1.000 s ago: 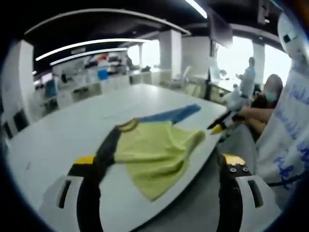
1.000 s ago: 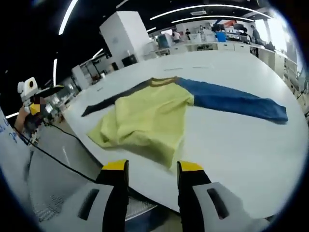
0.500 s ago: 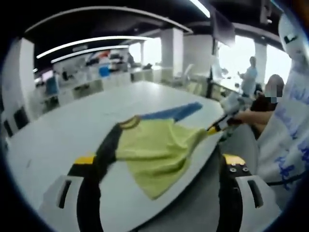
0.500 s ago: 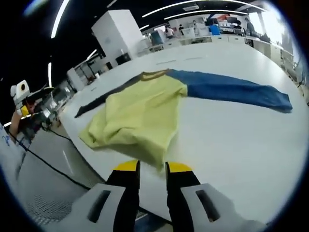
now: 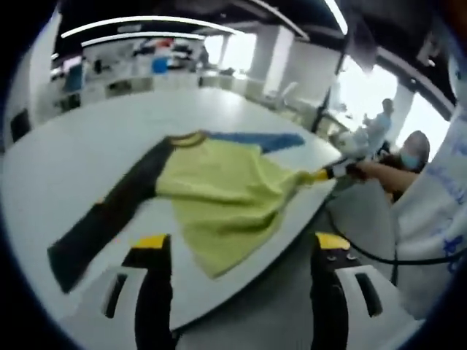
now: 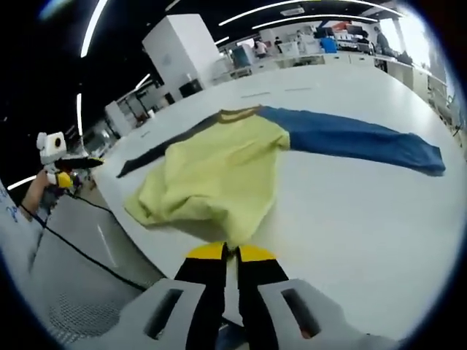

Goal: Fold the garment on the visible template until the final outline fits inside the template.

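Note:
The garment lies on the white table with a yellow body, a blue sleeve and a dark sleeve. My right gripper is shut on the near hem of the yellow body at the table edge. In the left gripper view the garment spreads ahead, its dark sleeve running toward me on the left. There the right gripper pinches a stretched yellow corner. My left gripper is open, short of the table edge and holding nothing. It appears as the left gripper off the table's left side.
The table edge runs just under the left jaws, with grey floor below. A cable trails over the floor. People are at the right beyond the table. Desks and a white pillar stand behind.
My right jaws have gone from apart to shut on the yellow hem. The left gripper view has shifted, so the whole dark sleeve now shows. A yellow corner is pulled out toward the right gripper.

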Demonstrator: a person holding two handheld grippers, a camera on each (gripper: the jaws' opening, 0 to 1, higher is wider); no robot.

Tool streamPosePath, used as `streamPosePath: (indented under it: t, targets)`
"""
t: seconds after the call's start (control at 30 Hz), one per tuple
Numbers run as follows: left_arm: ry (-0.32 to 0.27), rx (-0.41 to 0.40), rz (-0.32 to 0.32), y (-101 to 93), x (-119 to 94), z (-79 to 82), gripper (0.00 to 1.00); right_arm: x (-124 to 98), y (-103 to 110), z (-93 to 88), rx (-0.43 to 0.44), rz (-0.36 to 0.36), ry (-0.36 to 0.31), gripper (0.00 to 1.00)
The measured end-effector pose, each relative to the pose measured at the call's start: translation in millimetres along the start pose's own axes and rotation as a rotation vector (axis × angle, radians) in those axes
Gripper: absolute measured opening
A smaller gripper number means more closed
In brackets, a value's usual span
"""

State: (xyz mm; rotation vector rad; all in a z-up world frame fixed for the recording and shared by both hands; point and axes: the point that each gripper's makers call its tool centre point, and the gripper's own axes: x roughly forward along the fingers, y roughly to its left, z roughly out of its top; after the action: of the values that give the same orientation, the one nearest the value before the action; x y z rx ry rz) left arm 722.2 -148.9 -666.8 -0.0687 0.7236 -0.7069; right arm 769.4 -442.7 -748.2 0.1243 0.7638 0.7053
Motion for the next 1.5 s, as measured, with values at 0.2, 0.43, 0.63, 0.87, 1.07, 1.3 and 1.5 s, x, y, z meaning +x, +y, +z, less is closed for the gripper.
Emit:
streamPosePath:
  t: [0.2, 0.43, 0.63, 0.87, 1.07, 1.3, 1.5]
  targets:
    - [0.055, -0.269, -0.029, 25.6, 21.1, -20.2, 0.49, -2.2, 2.7, 1.7, 0.0, -0.001, -0.004, 0.03]
    - [0.183, -0.395, 0.009, 43.0, 32.7, -49.3, 0.27, -3.7, 3.9, 5.0, -0.007, 0.003, -0.014, 0.03]
    - [0.225, -0.457, 0.02, 49.7, 41.2, -63.7, 0.21, -3.2, 2.3, 4.6, -0.009, 0.004, -0.008, 0.03]
    - [0.291, -0.4, 0.055, 50.8, 46.7, -80.0, 0.22, -3.5, 5.3, 5.8, -0.011, 0.002, -0.004, 0.03]
    - [0.279, -0.418, 0.032, 48.7, 48.3, -71.8, 0.22, -2.5, 8.3, 5.9, -0.016, 0.006, 0.004, 0.03]
    - [0.284, -0.402, 0.023, 43.8, 53.1, -68.8, 0.2, -3.9, 14.9, 9.0, -0.021, 0.004, 0.009, 0.03]
    - [0.309, -0.337, 0.058, 49.1, 56.0, -71.4, 0.11, -4.6, 9.0, 9.9, -0.017, 0.003, 0.008, 0.03]
